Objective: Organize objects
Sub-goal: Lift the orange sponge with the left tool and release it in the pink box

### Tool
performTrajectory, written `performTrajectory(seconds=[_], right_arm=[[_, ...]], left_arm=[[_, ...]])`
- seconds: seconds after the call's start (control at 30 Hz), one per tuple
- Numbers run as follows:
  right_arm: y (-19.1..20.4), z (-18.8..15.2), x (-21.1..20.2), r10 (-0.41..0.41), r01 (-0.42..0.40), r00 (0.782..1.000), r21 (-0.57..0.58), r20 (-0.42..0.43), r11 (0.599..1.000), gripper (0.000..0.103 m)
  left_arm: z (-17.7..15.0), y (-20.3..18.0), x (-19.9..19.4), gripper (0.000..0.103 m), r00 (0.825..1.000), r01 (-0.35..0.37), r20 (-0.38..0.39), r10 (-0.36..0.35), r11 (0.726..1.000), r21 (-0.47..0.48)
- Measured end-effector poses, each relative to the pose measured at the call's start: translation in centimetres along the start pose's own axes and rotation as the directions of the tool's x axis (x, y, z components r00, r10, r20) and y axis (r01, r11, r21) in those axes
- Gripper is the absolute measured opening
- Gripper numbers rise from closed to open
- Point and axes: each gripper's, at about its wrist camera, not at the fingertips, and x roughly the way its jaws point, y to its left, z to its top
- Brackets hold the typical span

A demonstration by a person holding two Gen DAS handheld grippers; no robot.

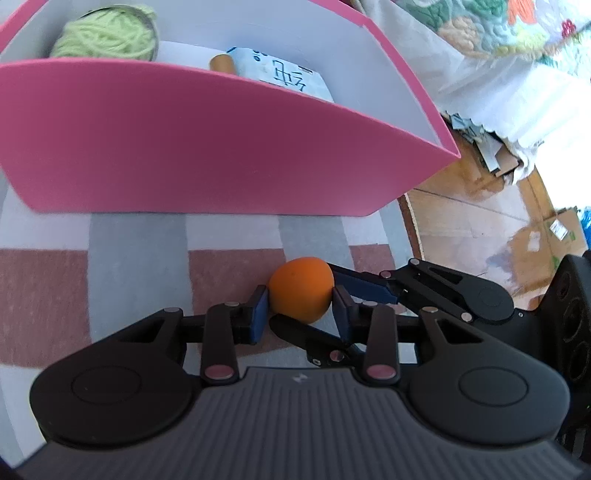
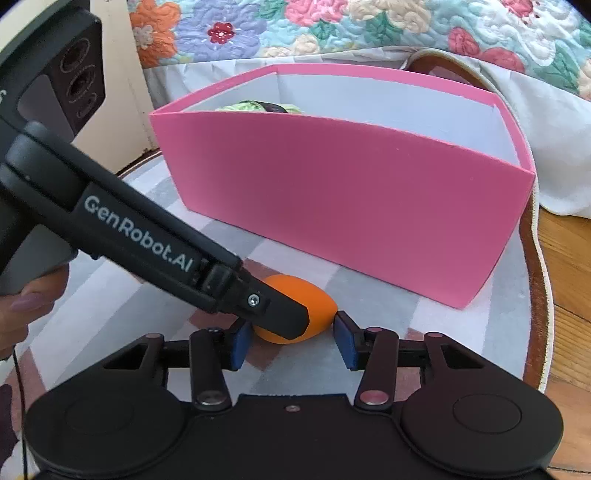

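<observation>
An orange egg-shaped ball (image 1: 301, 290) lies on the checked cloth (image 1: 129, 288) of a round table, just in front of the pink box (image 1: 221, 147). My left gripper (image 1: 300, 300) is shut on it, a blue pad pressed against each side. The right gripper's fingers (image 1: 365, 286) reach in from the right and touch the same ball. In the right wrist view the right gripper (image 2: 292, 325) holds the ball (image 2: 319, 304) by its two ends. The left gripper's finger (image 2: 284, 314) crosses over the ball there and hides its middle. A hand (image 2: 26, 306) holds the left tool.
The pink box (image 2: 332, 192) contains green yarn (image 1: 107, 35), a cardboard roll (image 1: 221, 62) and a white printed pack (image 1: 284, 72). The table's wooden rim (image 2: 532, 295) curves close by on the right. A floral quilt (image 2: 332, 26) hangs behind. Cardboard pieces (image 1: 546, 236) lie on the floor.
</observation>
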Motion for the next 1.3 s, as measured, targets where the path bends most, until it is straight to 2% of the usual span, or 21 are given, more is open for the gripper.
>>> performTrajectory(seconds=[0.27,0.47,0.6,0.8,1.07,1.23,1.3], right_arm=[[1.1,0.5,-2.0,0.037,-0.037,0.999,-0.003,0.034,0.999,0.053],[1.7,0.9,-3.0,0.059,-0.059,0.997,0.009,0.05,0.998,0.053],[2.8,2.6,-2.1,0.06,-0.062,0.996,0.029,0.06,0.998,0.053],[3.9,3.5,-3.3,0.04,-0.041,0.995,0.009,0.094,0.999,0.053],[5.8,3.8,-5.8,0.004,-0.004,0.993,-0.005,0.121,1.0,0.053],[7.2,4.5,-7.0,-0.003,0.002,0.993,0.011,0.117,1.0,0.053],[7.7,4.9,-7.3,0.001,0.001,0.993,-0.019,0.118,1.0,0.053]], left_arm=[[-0.1,-0.3,-2.7,0.035,1.0,0.007,0.024,-0.007,1.0,0.005],[-0.1,-1.6,-4.4,0.035,0.999,-0.041,0.013,0.04,0.996,0.077],[-0.1,-2.2,-5.5,0.035,0.995,-0.097,0.024,0.094,0.985,0.141],[-0.6,-2.6,-7.5,0.035,0.997,-0.067,0.041,0.063,0.989,0.135],[-1.9,-3.8,-9.9,0.035,0.996,-0.065,0.074,0.053,0.981,0.181],[-2.2,-3.8,-11.5,0.035,0.997,-0.056,0.065,0.045,0.982,0.178],[-1.7,-3.9,-12.4,0.035,0.997,-0.064,0.054,0.055,0.981,0.183]])
